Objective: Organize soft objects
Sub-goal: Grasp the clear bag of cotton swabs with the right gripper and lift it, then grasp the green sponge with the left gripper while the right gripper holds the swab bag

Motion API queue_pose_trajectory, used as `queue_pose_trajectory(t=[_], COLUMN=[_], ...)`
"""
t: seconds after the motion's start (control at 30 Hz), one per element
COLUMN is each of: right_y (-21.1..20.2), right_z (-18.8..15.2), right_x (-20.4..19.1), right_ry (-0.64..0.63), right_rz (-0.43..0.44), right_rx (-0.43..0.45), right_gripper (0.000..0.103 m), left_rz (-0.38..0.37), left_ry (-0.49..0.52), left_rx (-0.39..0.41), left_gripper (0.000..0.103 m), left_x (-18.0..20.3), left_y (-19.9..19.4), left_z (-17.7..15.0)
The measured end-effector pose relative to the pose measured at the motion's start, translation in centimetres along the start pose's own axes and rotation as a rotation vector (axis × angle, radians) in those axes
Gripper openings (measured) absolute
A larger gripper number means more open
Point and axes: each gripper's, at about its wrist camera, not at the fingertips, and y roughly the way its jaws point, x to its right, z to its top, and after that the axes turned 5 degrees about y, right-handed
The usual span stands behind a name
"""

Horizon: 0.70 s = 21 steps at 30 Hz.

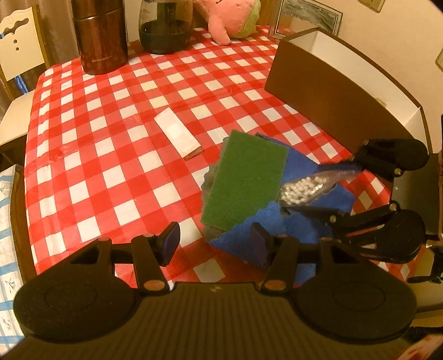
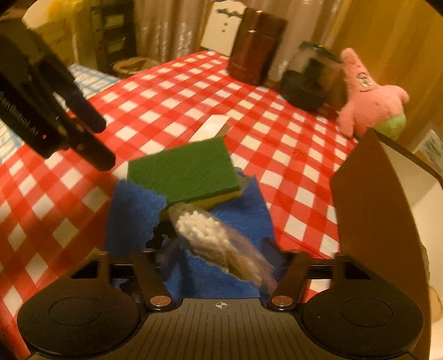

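Note:
A green-and-yellow sponge [image 1: 245, 180] [image 2: 185, 169] lies on a blue cloth [image 1: 304, 224] [image 2: 133, 218] on the checkered table. A clear bag of white cotton swabs [image 1: 304, 188] [image 2: 210, 232] sits between my right gripper's fingers [image 1: 343, 191] [image 2: 218, 254], tilted over the cloth; whether the fingers are closed on it is unclear. My left gripper [image 1: 214, 243] is open and empty, just in front of the cloth; it also shows in the right wrist view [image 2: 102, 141]. A pink plush starfish [image 1: 227, 16] [image 2: 368, 97] sits at the far edge.
A brown box with a white inside [image 1: 340, 91] [image 2: 382, 210] stands right of the cloth. A white flat packet [image 1: 177, 133] [image 2: 210, 127] lies mid-table. A brown canister [image 1: 99, 36] [image 2: 254, 47] and a dark glass jar [image 1: 166, 27] [image 2: 310, 80] stand at the back.

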Motion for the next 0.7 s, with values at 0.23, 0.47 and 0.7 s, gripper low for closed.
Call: queue_pose_trajectory(t=[0.23,0.47,0.7], right_y=[-0.7,-3.7,-5.3], right_z=[-0.6,-0.8,-1.0], right_x=[0.5,3.0,5.4], right_ry=[0.003,0.213,0.54], right_rz=[0.013,-0.025,-0.051], right_rx=[0.034,0.129,0.169], right_gripper=[0.022,0.02,0.021], left_rz=[-0.012,-0.036,-0.068], left_ry=[0.013,0.075,0.146], left_rx=[0.004,0.033,0.046], left_gripper=[0.054,0.059,0.061], left_x=[0.0,0.9,1.9], left_y=[0.5,1.3,2.5], left_z=[0.3,1.1,2.2])
